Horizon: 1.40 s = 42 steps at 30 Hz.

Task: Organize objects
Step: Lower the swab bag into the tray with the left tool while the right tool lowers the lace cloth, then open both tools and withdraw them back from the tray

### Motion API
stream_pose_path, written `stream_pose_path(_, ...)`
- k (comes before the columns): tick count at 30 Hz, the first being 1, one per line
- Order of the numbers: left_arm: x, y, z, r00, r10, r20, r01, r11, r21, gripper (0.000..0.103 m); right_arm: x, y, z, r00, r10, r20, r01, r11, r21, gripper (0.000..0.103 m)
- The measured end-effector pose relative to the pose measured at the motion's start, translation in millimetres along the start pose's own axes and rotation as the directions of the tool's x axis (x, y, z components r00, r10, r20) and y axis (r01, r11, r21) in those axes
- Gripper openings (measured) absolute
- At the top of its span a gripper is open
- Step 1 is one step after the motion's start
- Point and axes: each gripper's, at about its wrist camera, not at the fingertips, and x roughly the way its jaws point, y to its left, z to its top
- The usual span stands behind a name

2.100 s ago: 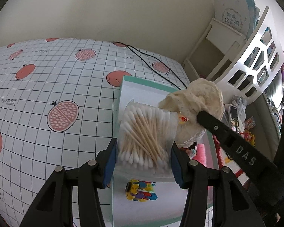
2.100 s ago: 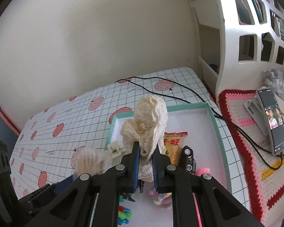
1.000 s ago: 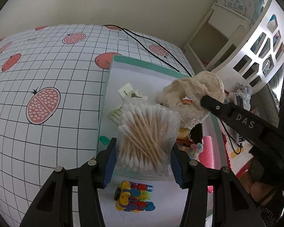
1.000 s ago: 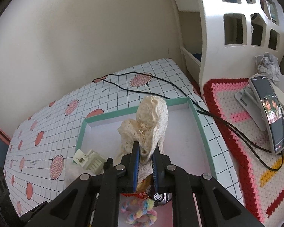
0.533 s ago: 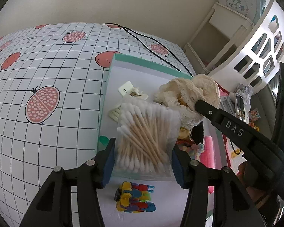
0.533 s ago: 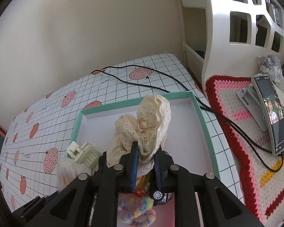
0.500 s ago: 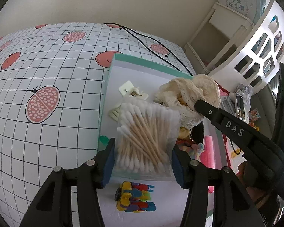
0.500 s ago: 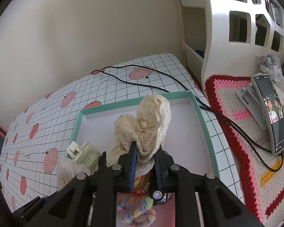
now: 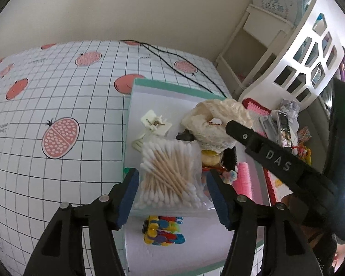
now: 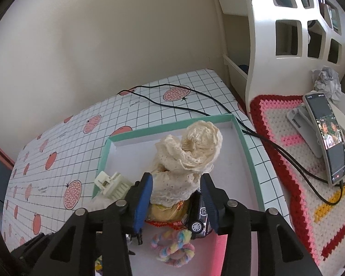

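Note:
A clear bag of cotton swabs hangs over the near part of the teal-rimmed white tray, with my left gripper shut on it. My right gripper is open, its blue pads standing on either side of a cream lace cloth. The cloth rests on a pile of small things in the tray. One black finger of the right gripper crosses the left wrist view beside the cloth.
In the tray lie a white claw clip, a toy car, a pastel ring, a colourful toy and a pink roller. To the right are a phone on a crochet mat, a black cable and a white shelf.
My right gripper has opened and let go of the lace cloth, which now sits on the pile. The left gripper still holds the swab bag over the tray.

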Motion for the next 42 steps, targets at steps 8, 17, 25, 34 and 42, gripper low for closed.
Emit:
stream_pose_path(8, -15, 11, 0, 0.999, 0.015, 0.028, -0.014, 1.0, -0.027, 0.065, -9, 1, -4, 1.0, 0.007, 0.007, -0.007, 1.0, 0.001, 0.047)
stream_pose_path(17, -15, 30, 3, 0.997, 0.047, 0.058, -0.041, 0.995, -0.095, 0.074, -7, 0, -8, 1.0, -0.002, -0.003, 0.002, 1.0, 0.009, 0.05)
stream_pose_path(25, -14, 50, 1, 0.989, 0.11, 0.098, -0.093, 0.983, -0.161, 0.094, -5, 1, -12, 1.0, -0.006, -0.004, 0.006, 1.0, 0.011, 0.068)
stream_pose_path(34, -17, 72, -1, 0.977, 0.163, 0.137, -0.13, 0.966, -0.223, 0.103, -4, 5, -14, 1.0, 0.0, -0.007, 0.0, 1.0, -0.002, 0.084)
stream_pose_path(42, -15, 73, 0, 0.971, 0.188, 0.145, -0.155, 0.965, -0.212, 0.103, -1, 7, -15, 1.0, 0.004, -0.011, -0.004, 1.0, -0.01, 0.103)
